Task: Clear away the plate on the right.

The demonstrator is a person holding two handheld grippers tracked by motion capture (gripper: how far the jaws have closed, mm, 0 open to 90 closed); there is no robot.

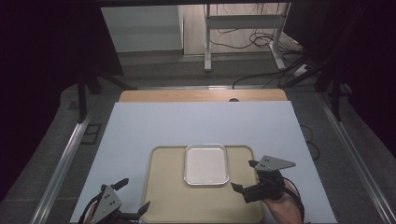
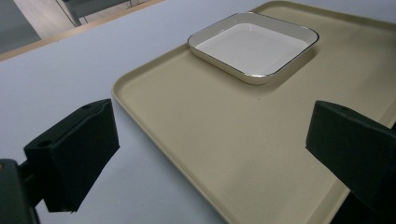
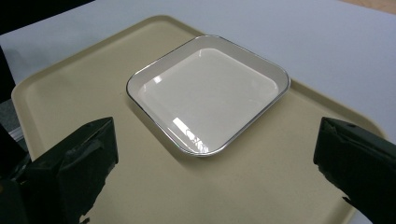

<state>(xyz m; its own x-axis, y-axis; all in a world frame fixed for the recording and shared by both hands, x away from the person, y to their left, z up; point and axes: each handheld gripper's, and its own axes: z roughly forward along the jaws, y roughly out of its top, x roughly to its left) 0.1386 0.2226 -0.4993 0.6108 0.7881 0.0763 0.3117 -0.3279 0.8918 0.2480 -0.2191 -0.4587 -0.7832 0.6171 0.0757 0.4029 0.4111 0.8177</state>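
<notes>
A beige tray [image 1: 163, 196] lies near the front of the pale table sheet [image 1: 187, 121]. On the tray's far middle sits a shallow white square dish [image 1: 207, 164] with a thin metallic rim, and nothing is in it. My left gripper [image 1: 133, 195] is open at the tray's front left corner, with its jaws either side of the tray edge [image 2: 140, 98] and the dish [image 2: 254, 44] farther off. My right gripper [image 1: 243, 175] is open over the tray's right side. It points at the dish [image 3: 208, 91] and holds nothing. A hand holds it from below.
The sheet covers a wooden tabletop whose far edge [image 1: 201, 95] shows. Metal rails [image 1: 65, 158] run along both sides of the table. Beyond it stand desk legs [image 1: 208, 42], with cables [image 1: 261, 42] on the floor.
</notes>
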